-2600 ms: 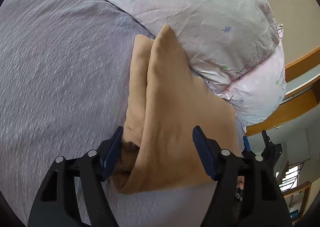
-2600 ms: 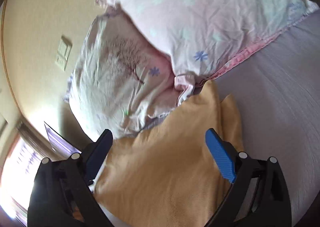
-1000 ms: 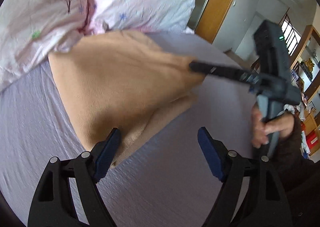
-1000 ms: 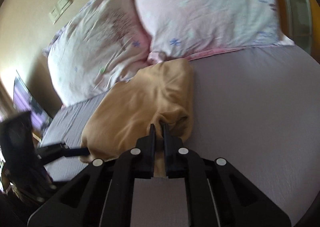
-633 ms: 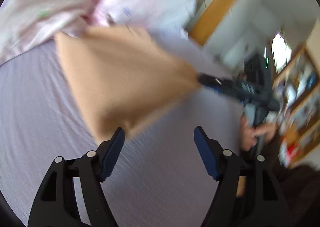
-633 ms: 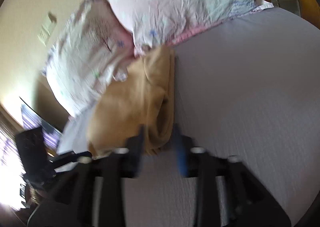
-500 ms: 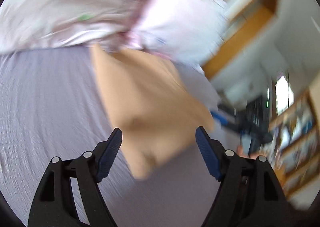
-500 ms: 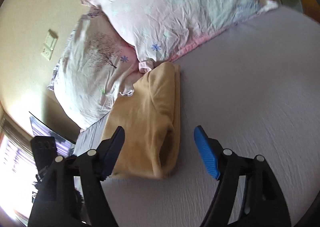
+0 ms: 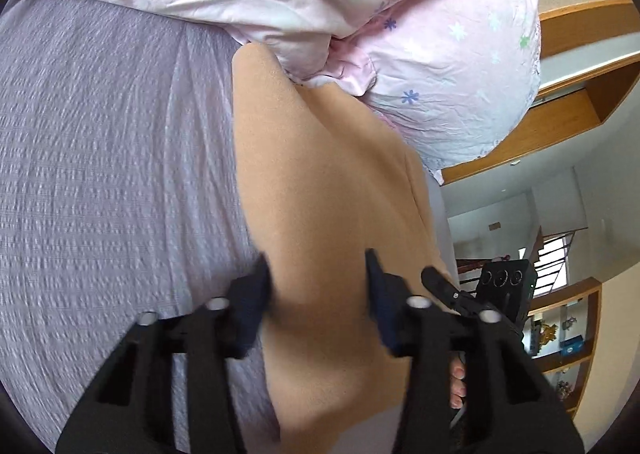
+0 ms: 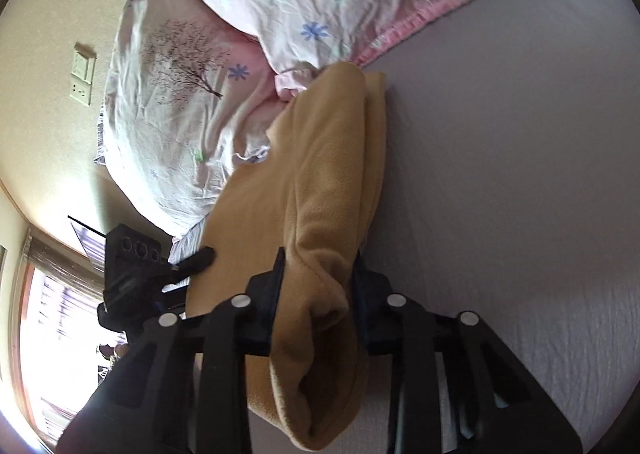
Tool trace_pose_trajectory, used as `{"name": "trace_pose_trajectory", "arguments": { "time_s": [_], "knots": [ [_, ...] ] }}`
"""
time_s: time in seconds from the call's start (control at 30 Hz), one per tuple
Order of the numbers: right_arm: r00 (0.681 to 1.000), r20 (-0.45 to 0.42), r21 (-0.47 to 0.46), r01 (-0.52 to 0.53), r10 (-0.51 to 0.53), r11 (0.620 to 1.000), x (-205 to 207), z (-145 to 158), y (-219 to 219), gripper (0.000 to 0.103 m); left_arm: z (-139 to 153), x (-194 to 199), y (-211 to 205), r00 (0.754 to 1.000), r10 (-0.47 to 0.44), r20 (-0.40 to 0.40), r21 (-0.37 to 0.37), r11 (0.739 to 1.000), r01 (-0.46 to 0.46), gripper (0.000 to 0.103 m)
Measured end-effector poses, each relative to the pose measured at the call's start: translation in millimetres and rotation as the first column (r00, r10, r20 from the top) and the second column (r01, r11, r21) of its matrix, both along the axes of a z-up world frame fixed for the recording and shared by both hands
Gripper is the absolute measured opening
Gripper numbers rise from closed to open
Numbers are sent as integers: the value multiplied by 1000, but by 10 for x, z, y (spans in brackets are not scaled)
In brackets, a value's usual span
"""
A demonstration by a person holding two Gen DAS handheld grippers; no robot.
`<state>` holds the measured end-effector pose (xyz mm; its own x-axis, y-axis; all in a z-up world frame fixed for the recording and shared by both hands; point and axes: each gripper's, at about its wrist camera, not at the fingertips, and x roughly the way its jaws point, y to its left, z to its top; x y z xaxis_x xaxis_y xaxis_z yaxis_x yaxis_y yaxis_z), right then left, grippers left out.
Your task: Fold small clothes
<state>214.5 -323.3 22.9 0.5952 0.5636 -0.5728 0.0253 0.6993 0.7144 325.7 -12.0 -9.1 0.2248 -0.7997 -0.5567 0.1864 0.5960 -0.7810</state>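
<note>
A tan fleece garment lies folded lengthwise on the lavender bed sheet, its far end against the pillows. My left gripper straddles the garment's near edge, jaws partly closed around the cloth. In the right wrist view the garment shows as a thick roll, and my right gripper has its jaws narrowed around the bulky near end of the fold. The left gripper also shows in the right wrist view, touching the garment's left edge. The right gripper body shows in the left wrist view.
Two pink floral pillows lie at the head of the bed, also seen in the right wrist view. A wall switch is on the beige wall. Wooden shelving stands beyond the bed. Bare sheet stretches right of the garment.
Both grippers moved in from wide open and apart from the garment to straddle its two ends, and their jaws narrowed around the cloth. The garment now lies folded in a narrower strip.
</note>
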Motion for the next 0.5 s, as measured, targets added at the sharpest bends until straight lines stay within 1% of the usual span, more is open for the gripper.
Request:
{"name": "trace_pose_trajectory", "arguments": {
  "time_s": [0.03,0.07,0.13,0.2,0.23,0.3,0.33,0.37,0.4,0.43,0.47,0.5],
  "knots": [
    [1000,17,9,-2,2,1000,-2,35,31,27,6,-4,65,1000,2,-2,-23,1000,-2,32],
    [999,36,17,-13,13,1000,5,90,93,27,33,-14,143,1000,-2,13,-38,999,2,31],
    [996,67,18,-61,60,998,52,179,297,26,127,-68,327,997,24,69,-11,1000,-24,31],
    [992,73,-8,-105,106,994,114,199,517,26,219,-155,593,991,61,115,14,998,-63,31],
    [989,68,-28,-126,128,992,161,187,647,27,238,-177,729,988,79,134,53,995,-87,32],
    [985,25,-78,-170,173,982,271,90,909,33,248,-206,899,983,107,151,122,984,-126,34],
    [986,-7,-115,-167,168,979,297,55,980,40,277,-277,1015,977,130,169,148,977,-156,34],
    [990,-15,-151,-144,143,978,284,82,981,45,336,-363,1092,971,142,193,146,974,-171,34],
    [994,-2,-172,-106,107,979,239,155,933,46,417,-449,1150,963,143,228,134,975,-176,34],
    [997,37,-174,-57,64,983,157,251,855,54,500,-553,1177,955,138,263,123,977,-175,35],
    [994,104,-145,-2,17,989,43,391,765,66,597,-687,1171,947,124,298,110,981,-163,45],
    [986,165,-95,12,4,995,-56,518,721,69,667,-788,1134,941,105,321,95,985,-142,53]
  ]
}}
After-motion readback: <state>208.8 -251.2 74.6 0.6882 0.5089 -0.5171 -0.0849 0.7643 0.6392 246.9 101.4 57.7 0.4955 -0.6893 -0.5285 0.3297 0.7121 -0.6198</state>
